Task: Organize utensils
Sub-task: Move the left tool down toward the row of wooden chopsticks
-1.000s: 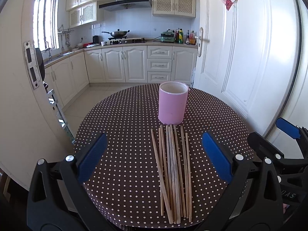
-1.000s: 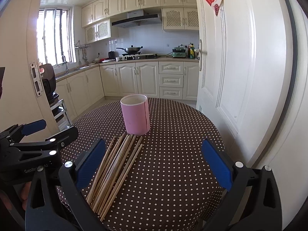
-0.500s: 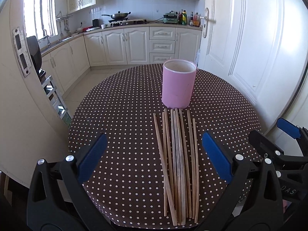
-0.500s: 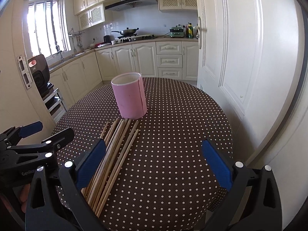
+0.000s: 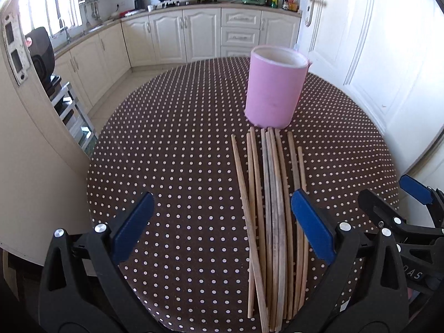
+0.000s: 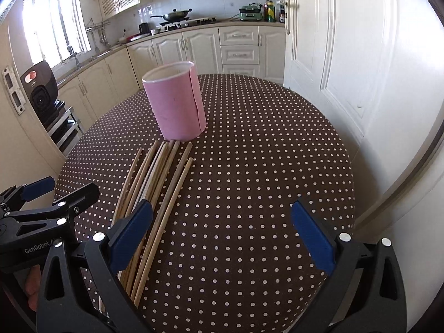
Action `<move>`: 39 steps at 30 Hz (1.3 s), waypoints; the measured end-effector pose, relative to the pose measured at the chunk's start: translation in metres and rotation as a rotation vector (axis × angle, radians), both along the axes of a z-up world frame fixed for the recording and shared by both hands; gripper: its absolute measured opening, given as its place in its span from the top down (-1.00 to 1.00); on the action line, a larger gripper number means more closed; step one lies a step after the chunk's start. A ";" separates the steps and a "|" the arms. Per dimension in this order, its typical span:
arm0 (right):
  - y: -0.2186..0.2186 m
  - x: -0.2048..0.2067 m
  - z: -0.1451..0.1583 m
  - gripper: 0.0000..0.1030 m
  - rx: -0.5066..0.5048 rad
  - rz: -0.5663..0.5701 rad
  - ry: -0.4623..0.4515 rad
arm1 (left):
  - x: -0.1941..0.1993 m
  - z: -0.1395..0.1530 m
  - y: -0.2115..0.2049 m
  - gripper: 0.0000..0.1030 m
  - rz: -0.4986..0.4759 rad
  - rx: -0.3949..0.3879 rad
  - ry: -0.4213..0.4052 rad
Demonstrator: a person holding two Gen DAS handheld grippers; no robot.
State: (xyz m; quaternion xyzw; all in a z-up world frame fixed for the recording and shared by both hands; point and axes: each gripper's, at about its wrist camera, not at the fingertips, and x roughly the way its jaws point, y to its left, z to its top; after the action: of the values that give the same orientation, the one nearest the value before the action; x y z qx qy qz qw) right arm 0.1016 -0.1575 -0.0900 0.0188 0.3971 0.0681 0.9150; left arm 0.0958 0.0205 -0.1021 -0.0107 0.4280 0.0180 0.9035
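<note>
Chopsticks (image 5: 273,208) lie bundled on dotted surface (image 5: 172,149), far tips just beside pink cup (image 5: 273,88), likely staged for loading upright. Your left claw (image 5: 222,230) gapes wide, empty, over near ends. Right claw (image 6: 222,233) same, empty. Bare surface to right; edge near your claws.

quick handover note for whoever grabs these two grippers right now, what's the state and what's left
Left gripper: open, empty, above the table in front of the chopsticks.
Right gripper: open, empty, just right of the pile.
Chopsticks: all flat in a loose bundle on the polka-dot table, tips pointing at the pink cup.
Pink cup: upright behind the bundle; no chopsticks stick out of it.
Done: nothing yet.
Left: pick up the chopsticks and stand them in the cup.
</note>
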 end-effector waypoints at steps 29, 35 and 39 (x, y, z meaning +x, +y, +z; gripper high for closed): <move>0.021 0.048 -0.036 -0.86 -0.063 -0.039 0.142 | 0.069 -0.050 0.020 -0.88 0.046 -0.020 0.129; 0.027 0.060 -0.037 -0.86 -0.061 -0.033 0.156 | 0.078 -0.056 0.022 -0.88 0.053 -0.028 0.148; 0.032 0.065 -0.040 -0.86 -0.070 -0.026 0.158 | 0.083 -0.060 0.025 -0.86 0.055 -0.029 0.161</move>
State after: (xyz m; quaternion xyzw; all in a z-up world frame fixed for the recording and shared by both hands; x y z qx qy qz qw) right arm 0.1668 -0.1258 -0.1299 -0.0025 0.4701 0.0406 0.8817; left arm 0.1786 0.0453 -0.1616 -0.0340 0.4992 0.0375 0.8650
